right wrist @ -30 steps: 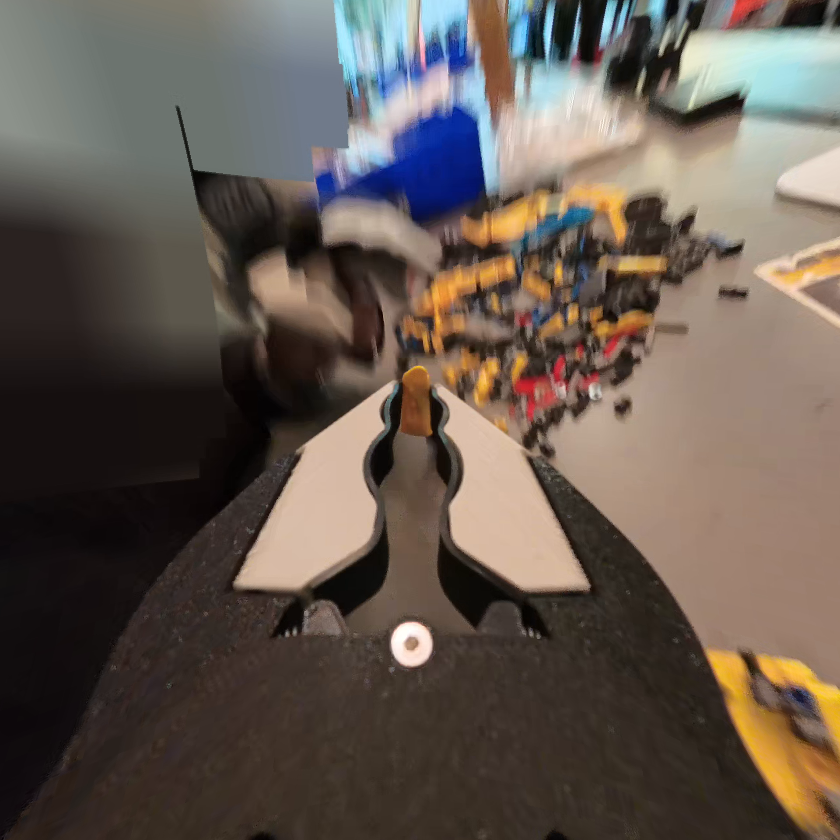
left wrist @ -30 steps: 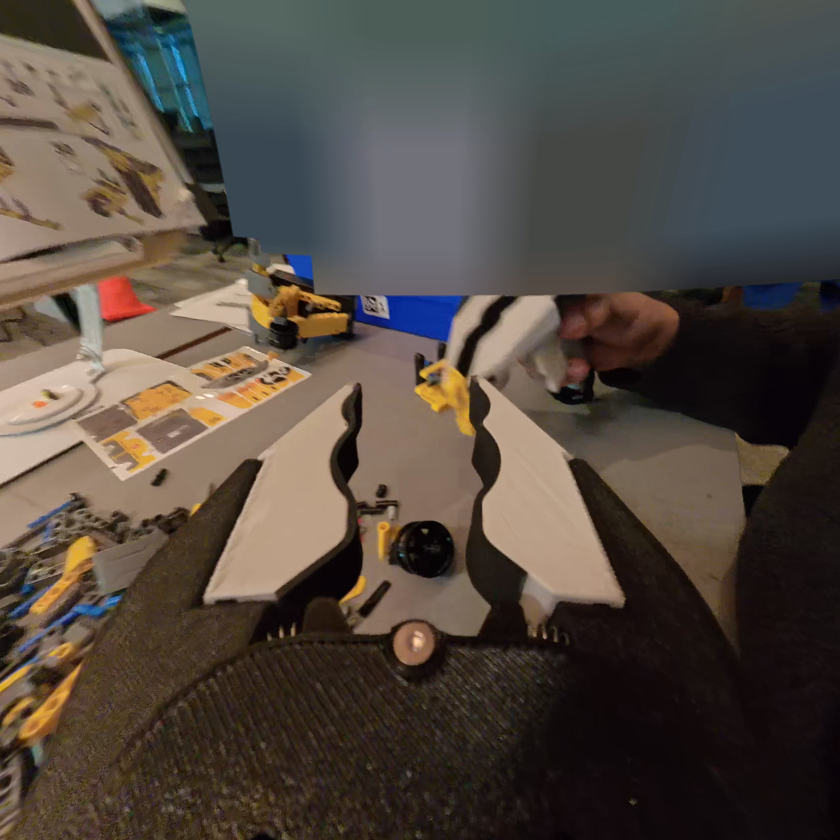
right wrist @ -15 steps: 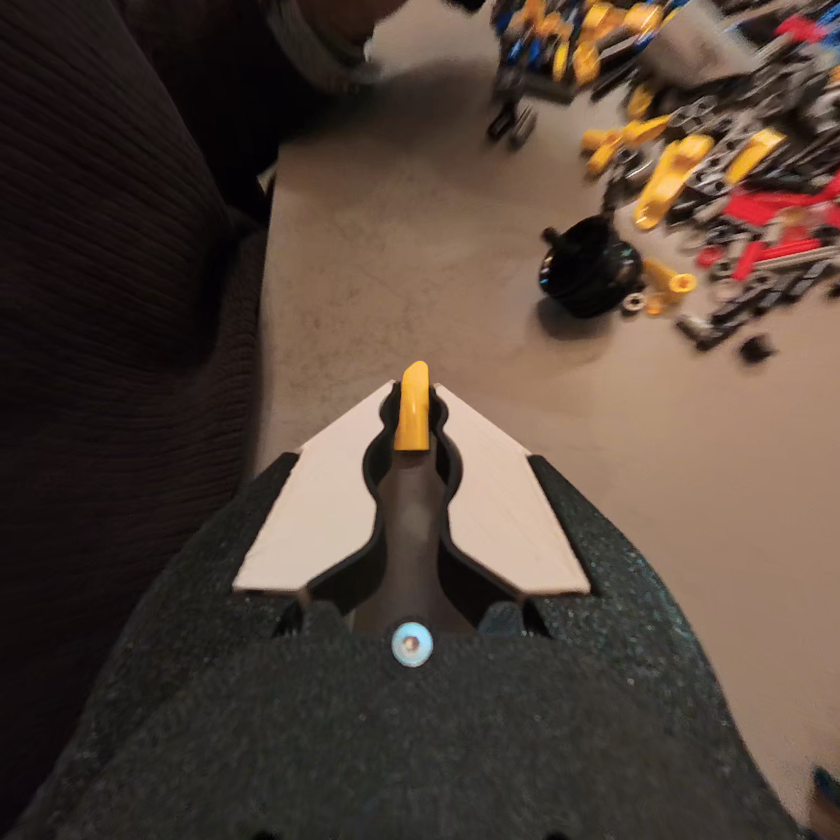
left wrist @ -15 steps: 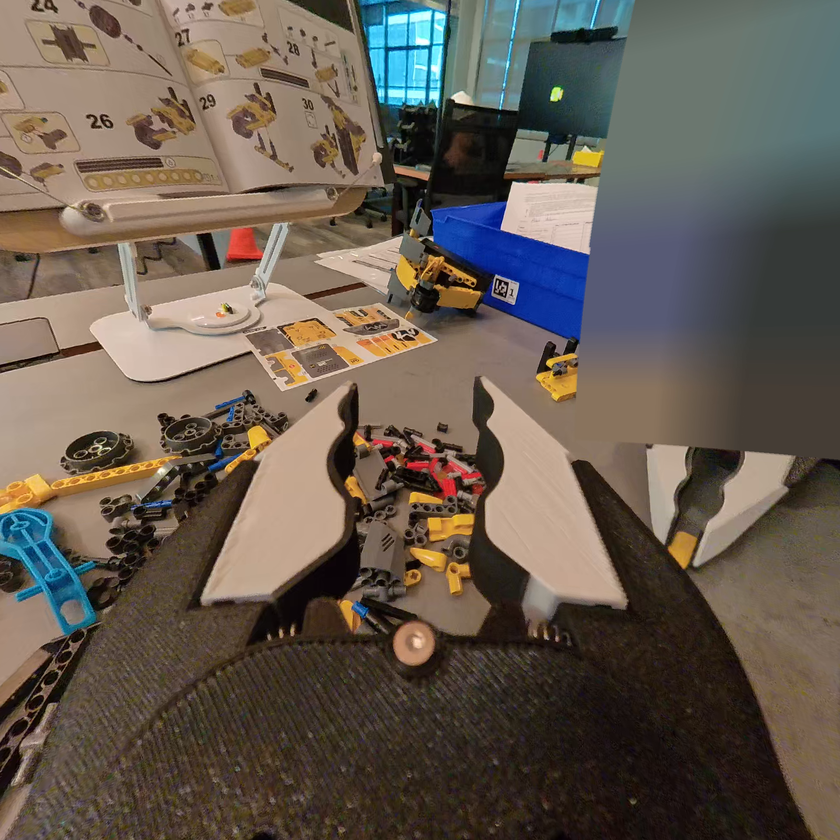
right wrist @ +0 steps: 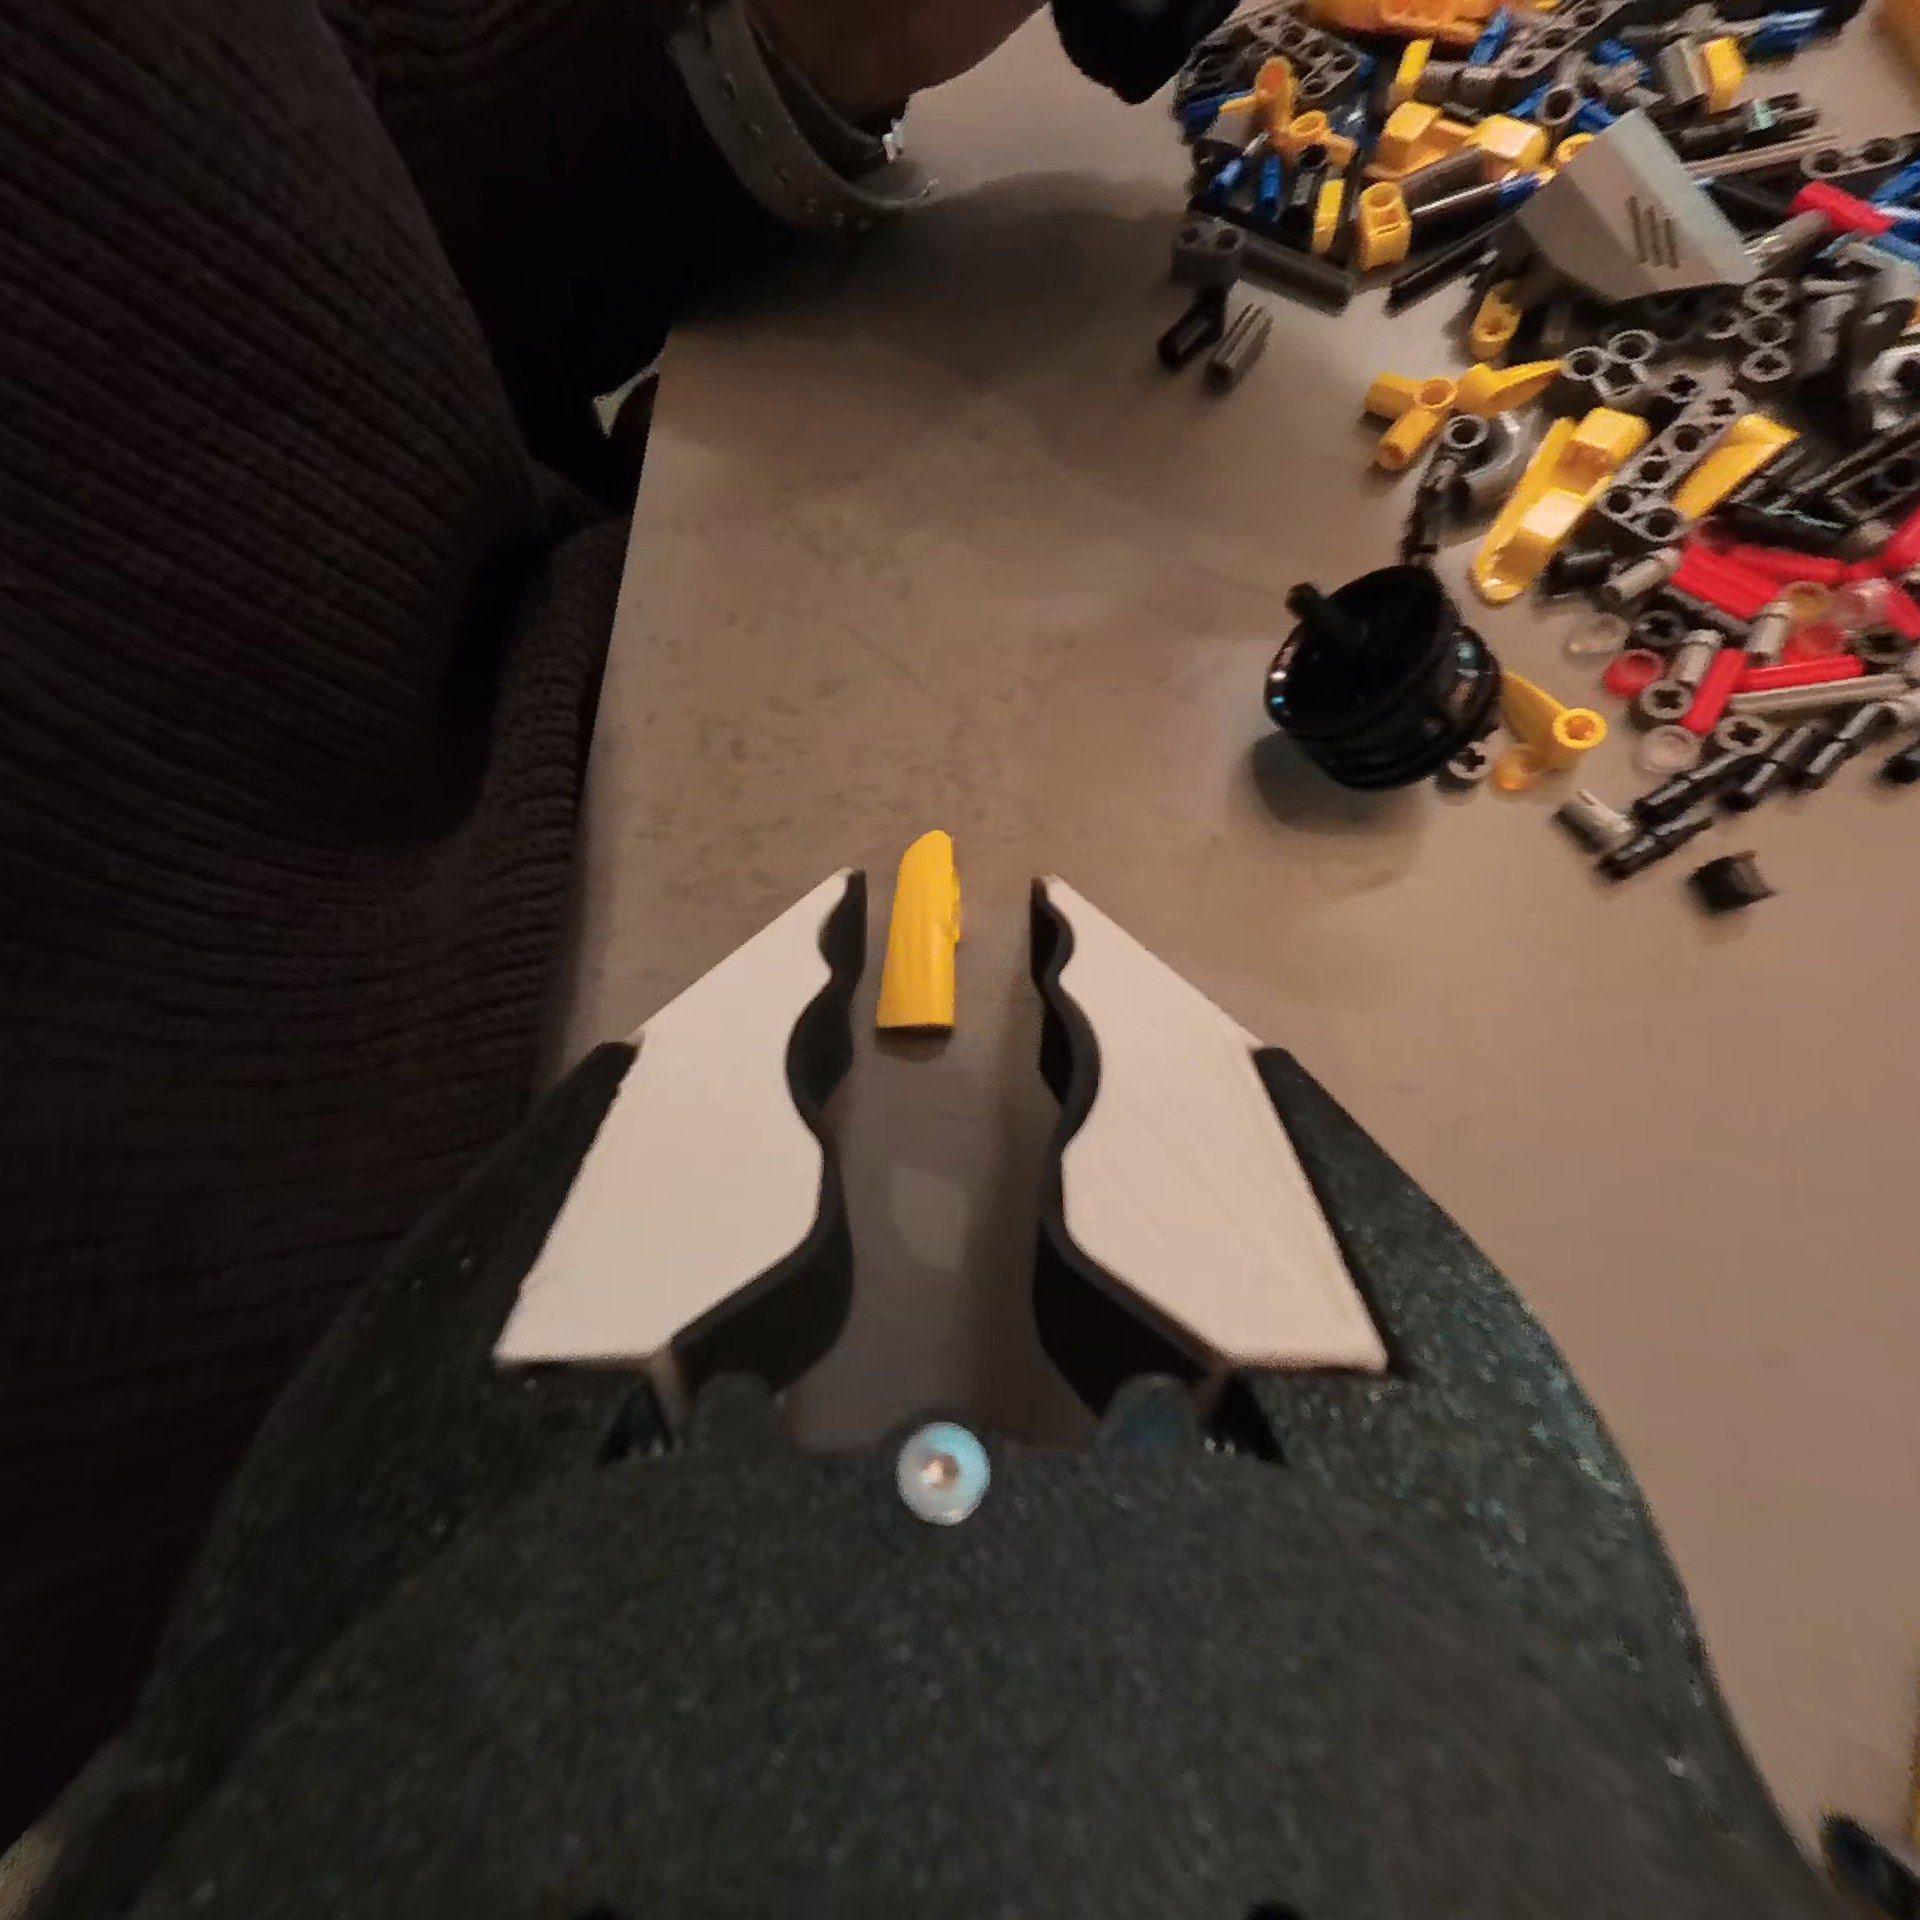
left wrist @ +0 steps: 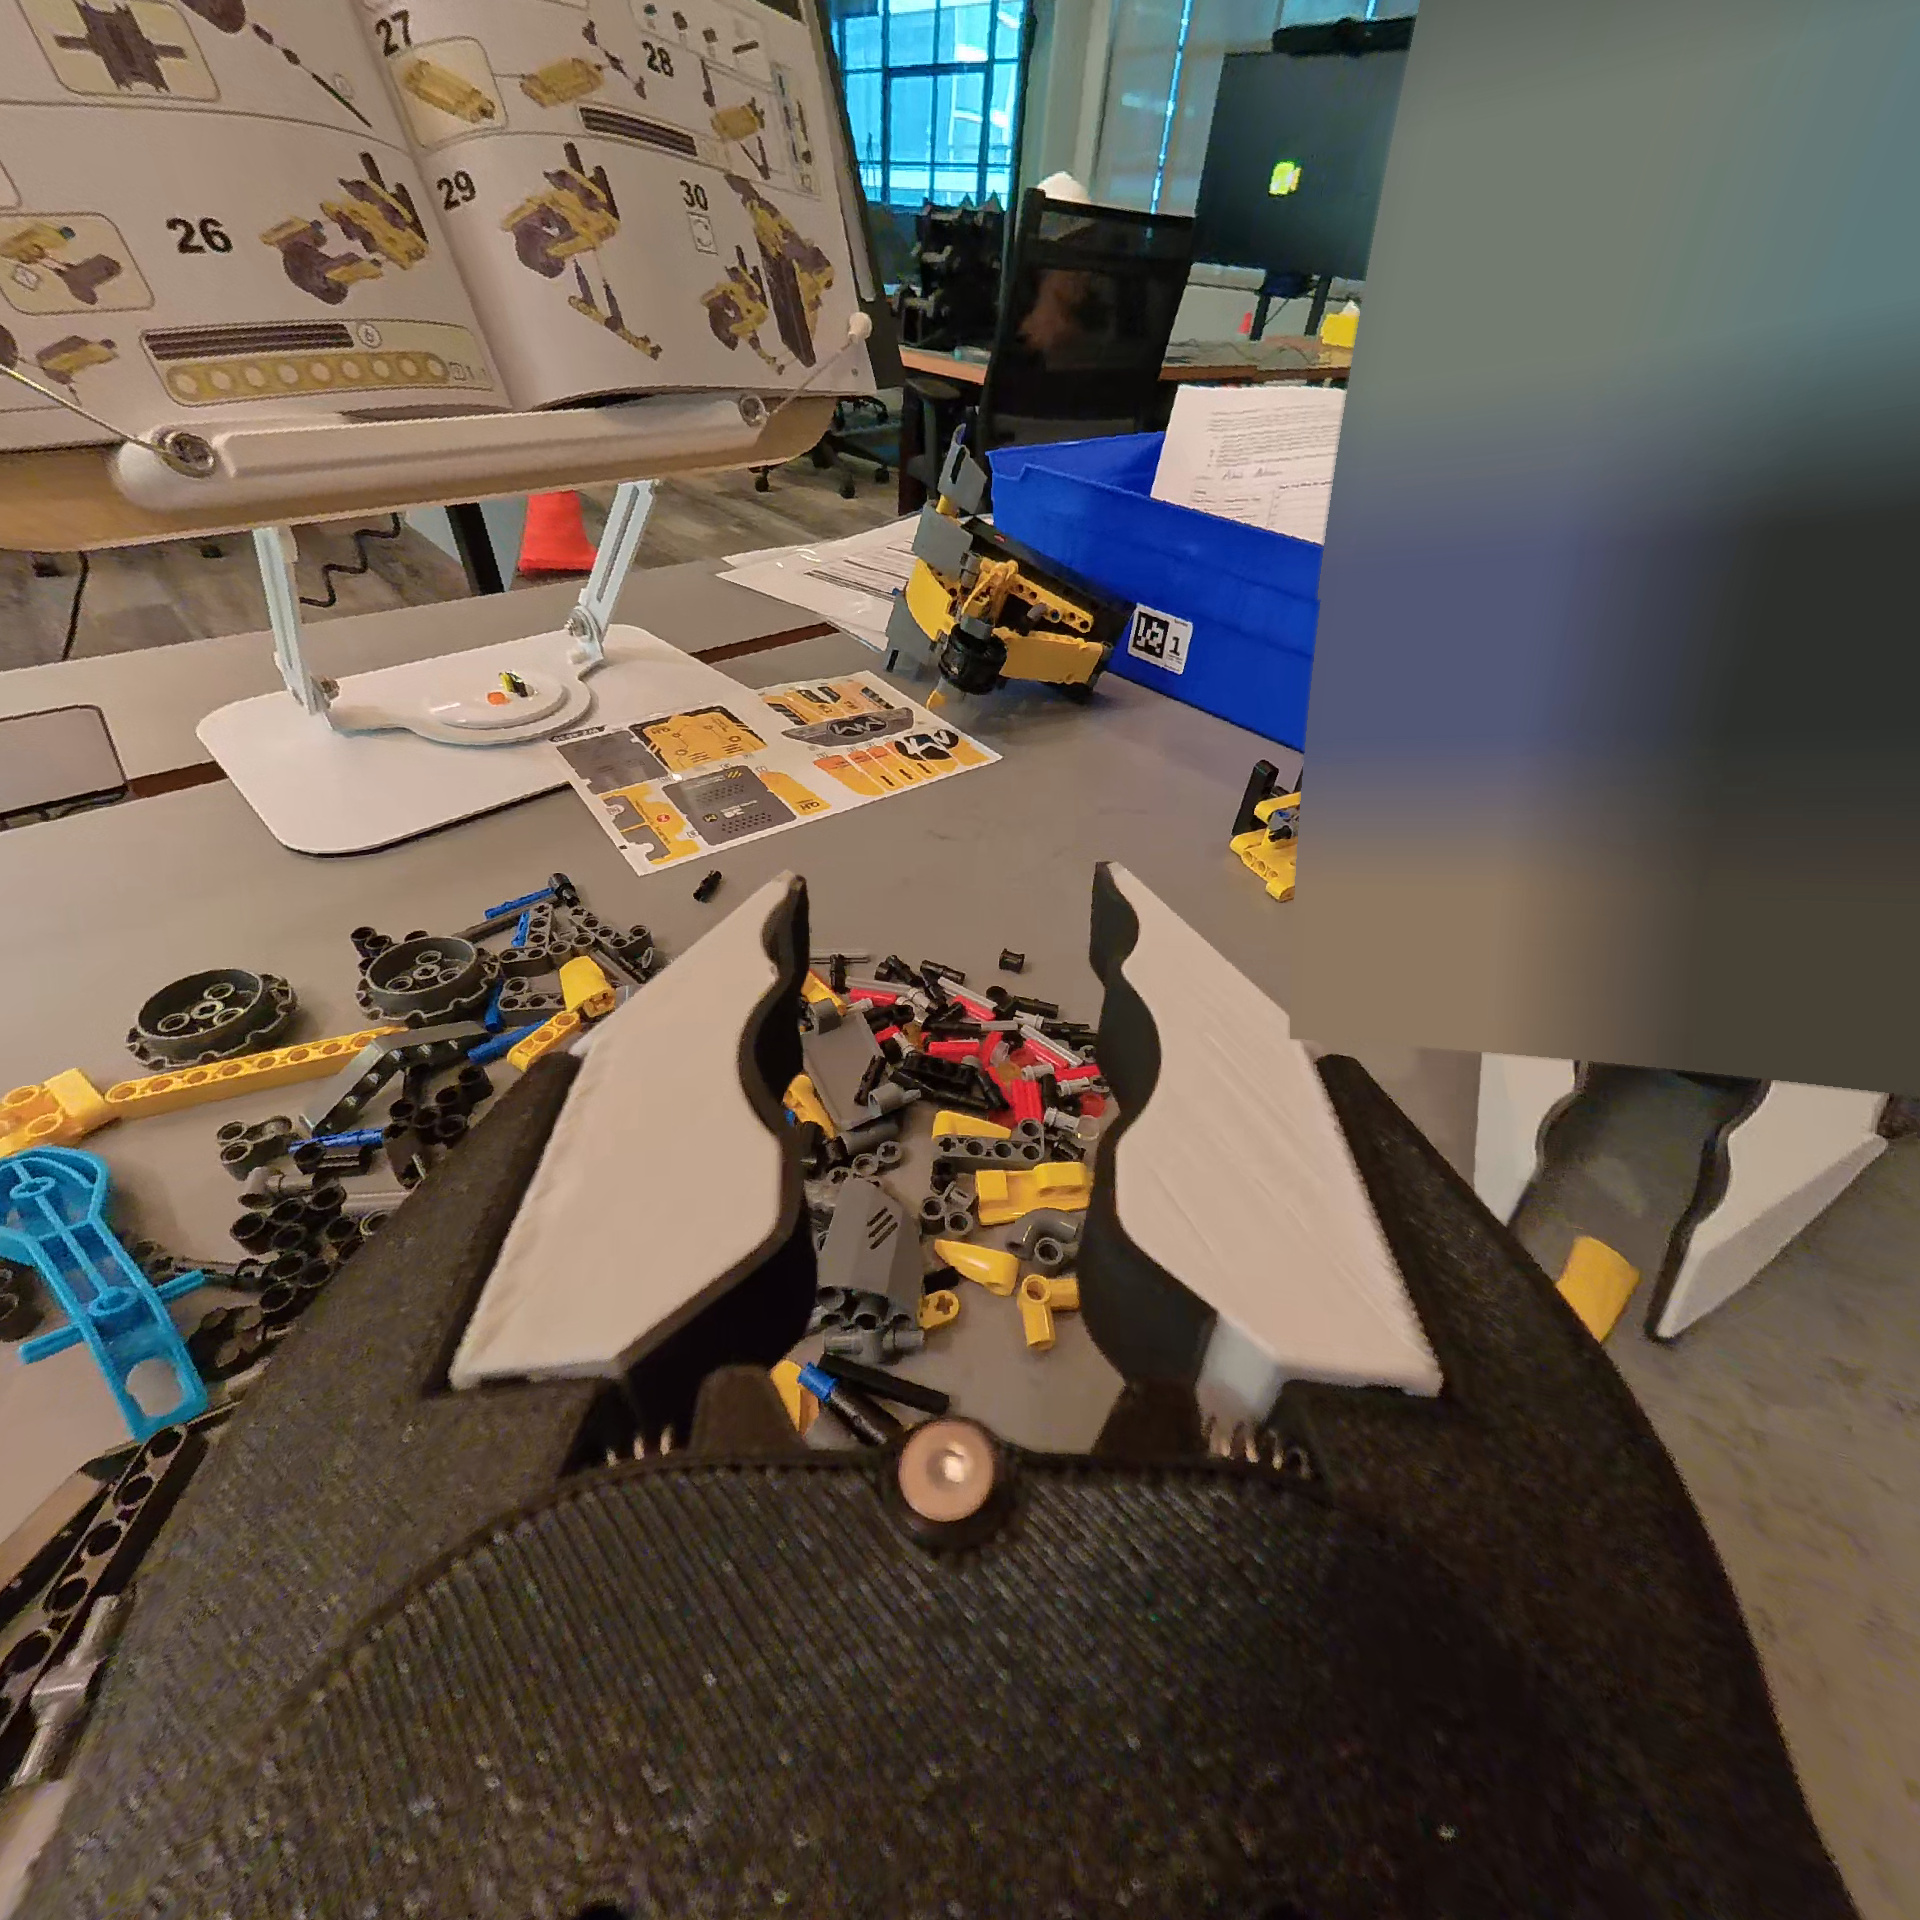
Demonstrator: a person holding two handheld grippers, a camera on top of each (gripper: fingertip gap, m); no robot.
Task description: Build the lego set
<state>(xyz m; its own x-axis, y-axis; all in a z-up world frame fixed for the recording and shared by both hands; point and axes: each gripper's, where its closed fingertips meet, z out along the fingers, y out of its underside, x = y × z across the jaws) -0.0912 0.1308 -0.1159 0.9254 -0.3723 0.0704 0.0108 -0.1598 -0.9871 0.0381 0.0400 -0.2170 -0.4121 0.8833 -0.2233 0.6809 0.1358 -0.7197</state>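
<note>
My right gripper (right wrist: 945,883) is open, tips low over the grey table (right wrist: 1039,499). A small curved yellow piece (right wrist: 920,935) lies on the table between its fingertips, closer to the left finger, and looks free of both. This gripper also shows at the right of the left wrist view (left wrist: 1626,1236), with the yellow piece (left wrist: 1595,1283) at its tips. My left gripper (left wrist: 951,883) is open and empty, hovering above a pile of small building parts (left wrist: 966,1091) in yellow, red, black and grey.
A black wheel (right wrist: 1371,686) lies right of the yellow piece, beside the parts pile (right wrist: 1662,364). A dark-sleeved arm (right wrist: 260,520) fills the left. Farther back stand an instruction booklet on a white stand (left wrist: 416,727), a sticker sheet (left wrist: 769,769), a part-built yellow model (left wrist: 997,623) and a blue bin (left wrist: 1164,561). The black wheel (right wrist: 1371,686) lies around 6 cm away from my right fingertips.
My right gripper has opened and let go of the yellow piece, which now lies on the table. My left gripper swung from facing the right hand to the parts pile and stays open.
</note>
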